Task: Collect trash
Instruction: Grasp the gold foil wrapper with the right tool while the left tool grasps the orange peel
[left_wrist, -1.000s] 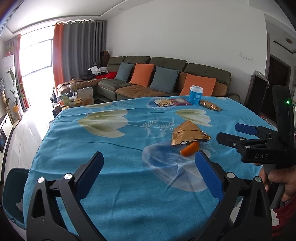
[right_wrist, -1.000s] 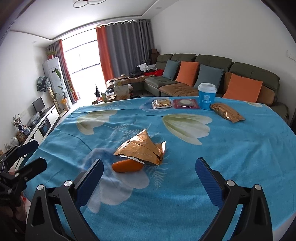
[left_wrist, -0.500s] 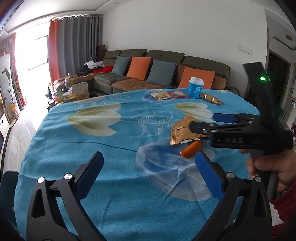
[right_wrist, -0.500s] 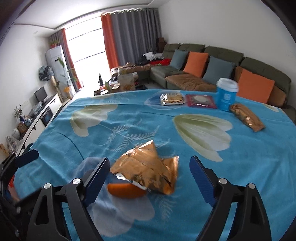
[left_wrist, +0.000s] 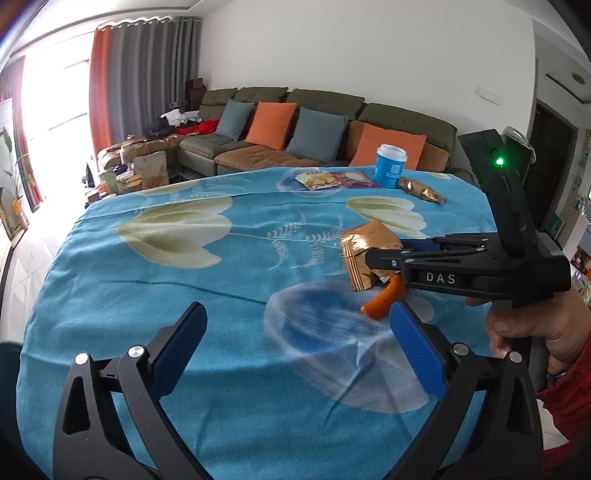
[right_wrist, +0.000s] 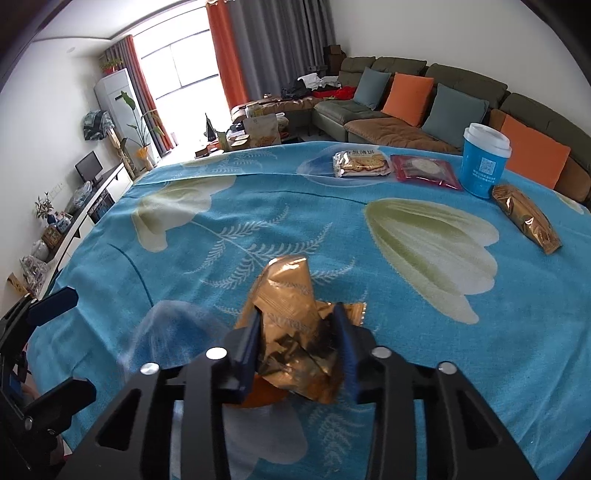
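Right gripper (right_wrist: 299, 343) pinches the crumpled gold wrapper (right_wrist: 291, 314), blue pads pressed into both its sides, near the table's front edge on the blue floral tablecloth (right_wrist: 280, 221). The right wrist view shows the squeeze close up, wrapper bunched between the fingers, and an orange peel piece (right_wrist: 258, 397) poking out below, mostly hidden by the gripper body. The left wrist view shows what that one can't: the right gripper (left_wrist: 373, 254) from the side, marked DAS, green light lit on its upright part, the right hand (left_wrist: 535, 328) on its handle, and the orange peel piece (left_wrist: 384, 299) as a curved strip lying on the cloth just under the gold wrapper (left_wrist: 364, 254). Can't tell from either view whether the peel is caught in the pinch or just lying beneath. Left gripper (left_wrist: 295, 332) is spread wide, nothing between its blue pads, over the cloth near the front edge, beside the right one; in the right wrist view only part of the left gripper (right_wrist: 33, 332) shows at the far left. Toward the table's far edge: a cracker packet (right_wrist: 360, 164), a red packet (right_wrist: 424, 171), a blue cup (right_wrist: 484, 166) with white lid, and a gold snack bag (right_wrist: 526, 218) near the far right corner, all well apart from the grippers. Only the right wrist view shows the TV stand (right_wrist: 85, 206) and plant (right_wrist: 138, 125); both show the sofa (left_wrist: 325, 125) with orange and grey cushions.
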